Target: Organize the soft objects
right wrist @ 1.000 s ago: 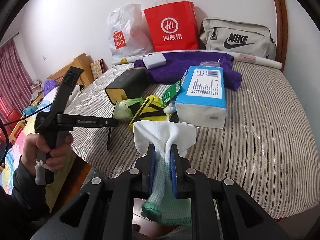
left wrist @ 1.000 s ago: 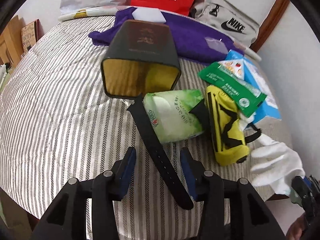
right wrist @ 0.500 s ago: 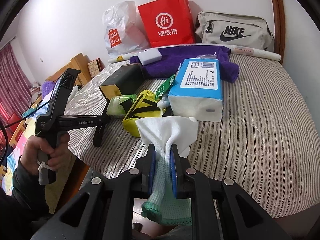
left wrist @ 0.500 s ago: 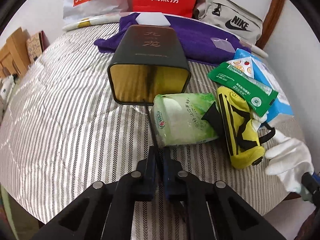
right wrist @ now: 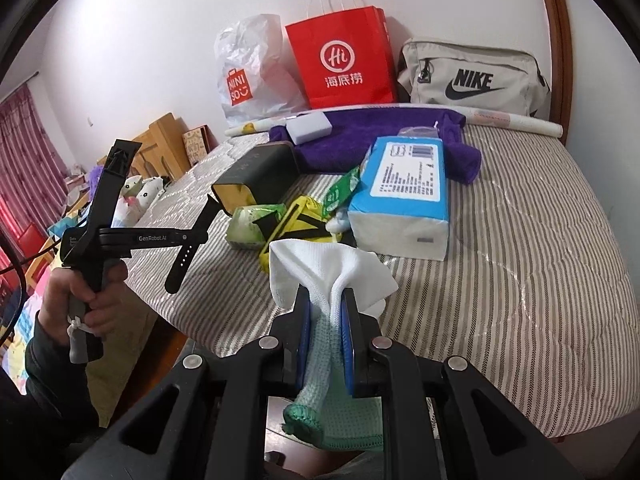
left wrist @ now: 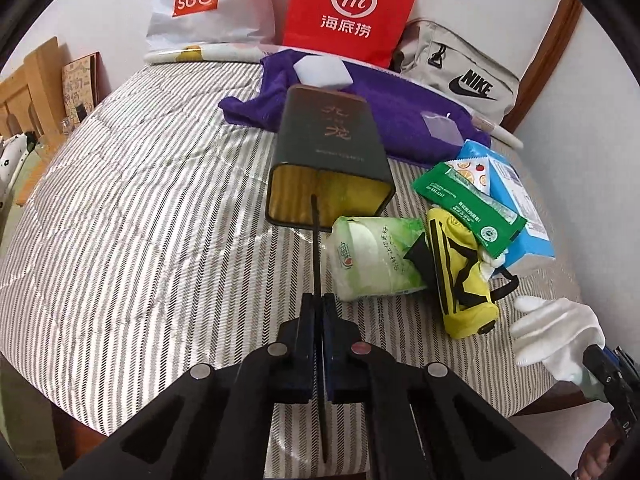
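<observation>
Strap pinched, glove pinched, both held off the bed

The left gripper (left wrist: 321,308) has its fingers clamped on a black strap (right wrist: 188,250) that shows only edge-on in its own view, its tail hidden under the fingers. The right gripper (right wrist: 327,312) squeezes a white glove (right wrist: 326,268), cuff cut off below. A second ago the left fingers were apart with the strap lying on the bed (left wrist: 120,240); now it hangs clear near the open box (left wrist: 330,160).
</observation>
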Demonstrator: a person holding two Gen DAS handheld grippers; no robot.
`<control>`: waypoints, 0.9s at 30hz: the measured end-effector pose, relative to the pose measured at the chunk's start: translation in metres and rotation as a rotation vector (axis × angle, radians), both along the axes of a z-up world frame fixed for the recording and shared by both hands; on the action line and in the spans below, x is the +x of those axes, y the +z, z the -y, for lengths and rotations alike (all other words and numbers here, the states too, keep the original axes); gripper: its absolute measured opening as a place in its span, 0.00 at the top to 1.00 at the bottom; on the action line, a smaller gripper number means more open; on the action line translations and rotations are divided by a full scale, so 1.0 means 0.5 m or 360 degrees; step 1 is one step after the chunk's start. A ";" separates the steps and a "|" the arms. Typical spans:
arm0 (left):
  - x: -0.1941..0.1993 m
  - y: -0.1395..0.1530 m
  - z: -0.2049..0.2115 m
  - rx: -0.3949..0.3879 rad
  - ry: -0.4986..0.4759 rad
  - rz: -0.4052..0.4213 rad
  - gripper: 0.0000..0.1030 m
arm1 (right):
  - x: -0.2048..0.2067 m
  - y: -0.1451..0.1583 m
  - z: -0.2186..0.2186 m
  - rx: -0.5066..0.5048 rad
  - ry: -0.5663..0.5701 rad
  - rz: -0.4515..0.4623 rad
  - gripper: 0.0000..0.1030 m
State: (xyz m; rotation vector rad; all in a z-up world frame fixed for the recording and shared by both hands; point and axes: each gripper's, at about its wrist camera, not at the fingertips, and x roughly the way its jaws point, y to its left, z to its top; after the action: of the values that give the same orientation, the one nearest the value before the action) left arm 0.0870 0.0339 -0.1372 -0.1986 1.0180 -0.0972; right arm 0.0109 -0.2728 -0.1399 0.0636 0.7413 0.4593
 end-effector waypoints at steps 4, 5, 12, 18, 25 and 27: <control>-0.003 0.019 -0.003 -0.0013 0.0000 0.0030 0.96 | -0.004 0.017 -0.004 0.0008 0.0018 0.0033 0.86; -0.004 0.025 -0.003 -0.0011 -0.0001 0.0040 0.96 | -0.004 0.021 -0.005 0.0003 0.0018 0.0047 0.86; 0.004 0.075 0.003 0.0002 -0.0024 0.0115 0.96 | 0.016 0.064 -0.011 -0.0031 -0.0005 0.0133 0.86; 0.025 0.118 0.001 0.0005 -0.0030 0.0169 0.96 | 0.054 0.107 -0.019 -0.0054 -0.0020 0.0194 0.86; 0.079 0.157 -0.005 0.0016 -0.0037 0.0209 0.96 | 0.120 0.151 -0.030 -0.0065 -0.0037 0.0246 0.86; 0.101 0.162 -0.007 0.0014 -0.0038 0.0206 0.96 | 0.145 0.162 -0.034 -0.0074 -0.0046 0.0254 0.86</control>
State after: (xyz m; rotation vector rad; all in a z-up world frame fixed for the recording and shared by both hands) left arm 0.1373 0.0375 -0.0564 -0.1701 0.8916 -0.1258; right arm 0.0836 -0.2556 -0.0589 -0.0058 0.5929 0.4141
